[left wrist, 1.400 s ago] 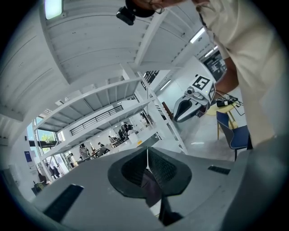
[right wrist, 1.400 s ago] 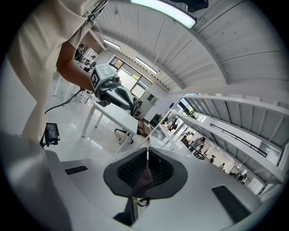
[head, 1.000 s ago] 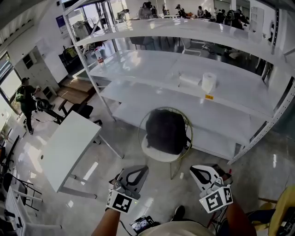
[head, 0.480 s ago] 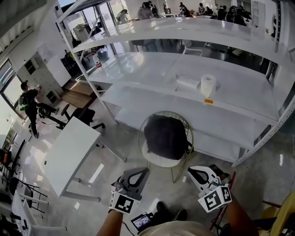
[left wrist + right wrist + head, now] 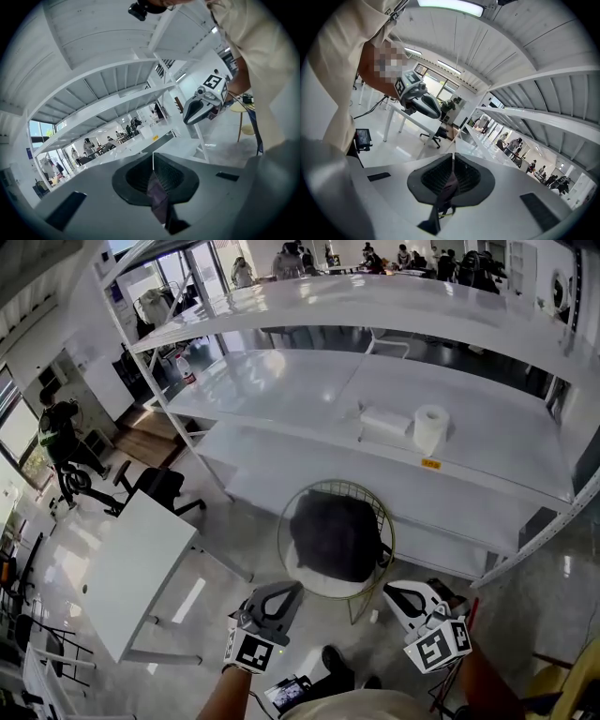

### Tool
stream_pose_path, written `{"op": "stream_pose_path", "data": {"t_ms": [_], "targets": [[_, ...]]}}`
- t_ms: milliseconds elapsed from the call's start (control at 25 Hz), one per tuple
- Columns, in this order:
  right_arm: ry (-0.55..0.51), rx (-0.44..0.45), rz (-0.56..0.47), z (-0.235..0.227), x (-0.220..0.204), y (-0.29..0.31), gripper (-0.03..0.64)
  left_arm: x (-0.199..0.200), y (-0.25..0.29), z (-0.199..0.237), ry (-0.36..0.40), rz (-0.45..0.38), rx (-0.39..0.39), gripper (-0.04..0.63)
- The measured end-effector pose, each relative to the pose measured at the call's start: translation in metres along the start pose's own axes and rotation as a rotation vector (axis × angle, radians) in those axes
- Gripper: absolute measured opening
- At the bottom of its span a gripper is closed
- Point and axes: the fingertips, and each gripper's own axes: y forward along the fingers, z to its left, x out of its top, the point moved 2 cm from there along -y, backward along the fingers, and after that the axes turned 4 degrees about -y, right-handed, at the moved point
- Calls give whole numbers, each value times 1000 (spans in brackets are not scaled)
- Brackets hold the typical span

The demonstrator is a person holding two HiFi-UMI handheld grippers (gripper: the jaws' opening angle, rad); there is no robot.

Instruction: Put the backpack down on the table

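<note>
Table (image 5: 141,554): white, left, well apart from the backpack.
Left gripper (image 5: 279,591): jaws pressed together.
Backpack (image 5: 336,535): on the wire chair (image 5: 379,512); long axis roughly up-picture, top end unclear; black, plump.
Right gripper (image 5: 401,593): jaws pressed together.

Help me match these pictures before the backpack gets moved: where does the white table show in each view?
Head view: the table stands at the left, on the floor.
Left gripper view: not in it.
Right gripper view: the table is left of centre, seen nearly edge-on behind the left gripper.
Shared landmark: the rack, across the head view's top, the left gripper view's left and the right gripper view's right.
</note>
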Motion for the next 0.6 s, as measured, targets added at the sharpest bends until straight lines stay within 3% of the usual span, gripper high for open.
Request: {"op": "stream_pose_path", "data": {"t_ms": [600], "targets": [[57,-46,99,-52,-11,116,28,-60,66,114,-29,-35,-86,17]]}}
